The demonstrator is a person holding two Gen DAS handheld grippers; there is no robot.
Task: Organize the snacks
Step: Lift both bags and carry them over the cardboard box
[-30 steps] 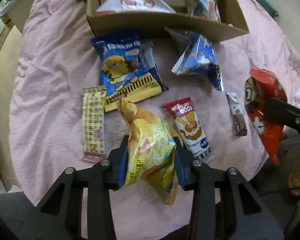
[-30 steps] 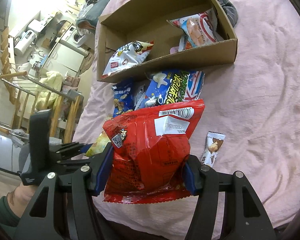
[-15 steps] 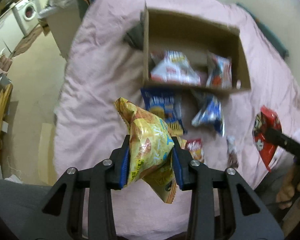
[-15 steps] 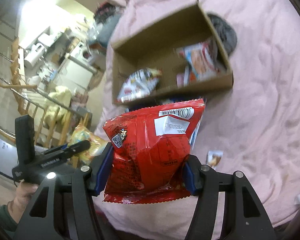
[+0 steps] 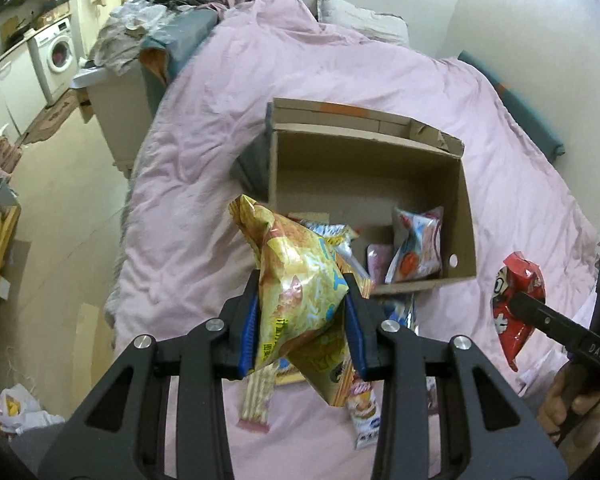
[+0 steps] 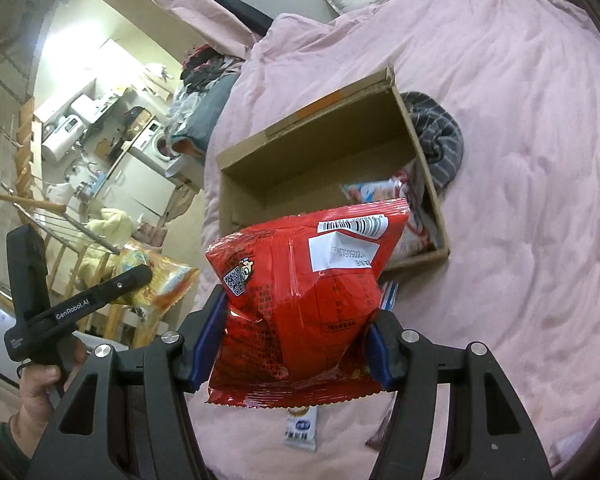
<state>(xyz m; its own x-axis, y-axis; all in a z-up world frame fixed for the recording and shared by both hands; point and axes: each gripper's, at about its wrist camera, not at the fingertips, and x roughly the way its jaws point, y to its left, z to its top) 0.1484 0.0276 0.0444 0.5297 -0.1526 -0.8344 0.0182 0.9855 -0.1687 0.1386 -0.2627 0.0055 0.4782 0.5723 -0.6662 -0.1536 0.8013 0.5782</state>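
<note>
In the left wrist view, the left tool (image 5: 302,320) is pinching a yellow snack bag (image 5: 300,284) between its blue pads, and the bag hangs in the air above the near edge of the pink bed cover (image 5: 204,184). Just beyond it stands the open cardboard box (image 5: 466,216). Inside the box, at its near right corner, lie a white and red packet (image 5: 416,248) and a small pink packet (image 5: 378,258); the far half of the box floor is bare. Under the tool, on the bed, a striped wafer stick (image 5: 254,400) and a white stick packet (image 5: 364,416) are not yet put away. At the right edge, the right tool (image 5: 518,304) carries a red bag (image 5: 518,280).

In the right wrist view, the right tool (image 6: 296,340) is closed on the red snack bag (image 6: 304,292), which is lifted in front of the cardboard box (image 6: 432,184). A white stick packet (image 6: 300,428) lies on the bed under it. At the left, the left tool (image 6: 142,276) holds the yellow bag (image 6: 160,276).

I judge the task is partly done: a few snacks are in the box, two are being carried, and several stay on the bed.
</note>
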